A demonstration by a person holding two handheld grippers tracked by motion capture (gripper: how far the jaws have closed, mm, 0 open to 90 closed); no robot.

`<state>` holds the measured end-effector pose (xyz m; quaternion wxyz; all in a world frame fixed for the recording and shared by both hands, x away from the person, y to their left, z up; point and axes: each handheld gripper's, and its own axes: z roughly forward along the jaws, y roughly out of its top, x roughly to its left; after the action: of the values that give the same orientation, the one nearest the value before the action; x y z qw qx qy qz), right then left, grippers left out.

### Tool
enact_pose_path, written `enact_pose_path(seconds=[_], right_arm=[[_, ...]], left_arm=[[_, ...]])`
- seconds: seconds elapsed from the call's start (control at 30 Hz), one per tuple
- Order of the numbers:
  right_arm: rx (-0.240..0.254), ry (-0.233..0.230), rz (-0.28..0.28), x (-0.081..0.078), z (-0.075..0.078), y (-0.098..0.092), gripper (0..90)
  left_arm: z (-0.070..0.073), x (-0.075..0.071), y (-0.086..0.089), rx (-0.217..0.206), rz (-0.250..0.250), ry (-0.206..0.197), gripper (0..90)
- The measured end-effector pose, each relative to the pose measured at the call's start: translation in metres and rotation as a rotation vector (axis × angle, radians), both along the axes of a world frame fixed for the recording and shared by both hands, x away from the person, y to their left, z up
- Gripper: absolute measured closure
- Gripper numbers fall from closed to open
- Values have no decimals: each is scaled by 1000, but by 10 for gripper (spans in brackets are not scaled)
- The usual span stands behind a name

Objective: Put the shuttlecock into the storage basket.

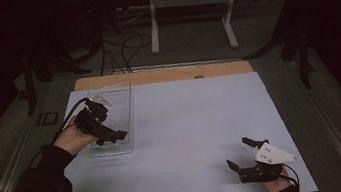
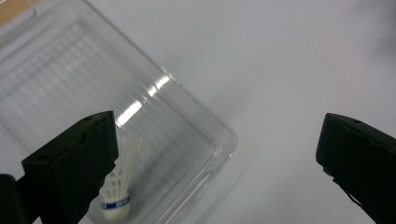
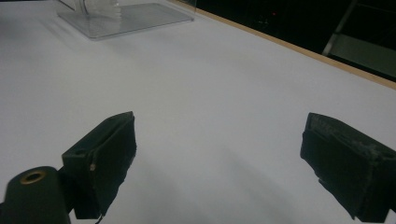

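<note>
Jaws wide apart on the left gripper point(image 1: 113, 134), nothing between them, and they hang over the near end of a clear plastic tray point(image 2: 205, 126) on the left of the worktop point(image 1: 187, 124). Look down along them in the left gripper view: one shuttlecock point(image 2: 117, 186) lies inside the tray, white feathers, white cork, a blue band around the base, and it sits just beside the left-hand jaw, low in that view. Part of its skirt is hidden behind that jaw, and the tray's far end runs out past the top edge. From above the shuttlecock is too small and pale to pick out through the plastic.

Left hand point(image 1: 74, 137) comes in from the lower left in a dark sleeve, wrist bent, gripper pointing to the right and slightly down across the tray's near corner, cable looping back over the forearm.

Over to the right gripper point(image 1: 241, 154): jaws spread wide too, empty, held low over bare white worktop at the near right corner, well apart from the tray. Its grey three-cornered plate faces up. The hand behind it is mostly cut off by the bottom edge. In the right gripper view the tray point(image 3: 126, 16) sits far ahead and to the left of the jaws, clipped by the top edge, something white inside it too blurred to name.

Count: two grippers, one tray, one shuttlecock.
</note>
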<state>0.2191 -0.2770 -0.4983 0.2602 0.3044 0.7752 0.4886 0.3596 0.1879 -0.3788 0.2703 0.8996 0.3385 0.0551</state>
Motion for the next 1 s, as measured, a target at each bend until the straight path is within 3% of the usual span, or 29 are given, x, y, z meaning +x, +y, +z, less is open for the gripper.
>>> enact_pose_path(seconds=[0.3,1.0], right_arm=[[0,-5,1,0,1,0,102],[-1,-8,1,0,1,0,102]], left_arm=[[5,-3,-17,-45,-58,-19,0],[6,-14,-53,-51,-181,-28,0]])
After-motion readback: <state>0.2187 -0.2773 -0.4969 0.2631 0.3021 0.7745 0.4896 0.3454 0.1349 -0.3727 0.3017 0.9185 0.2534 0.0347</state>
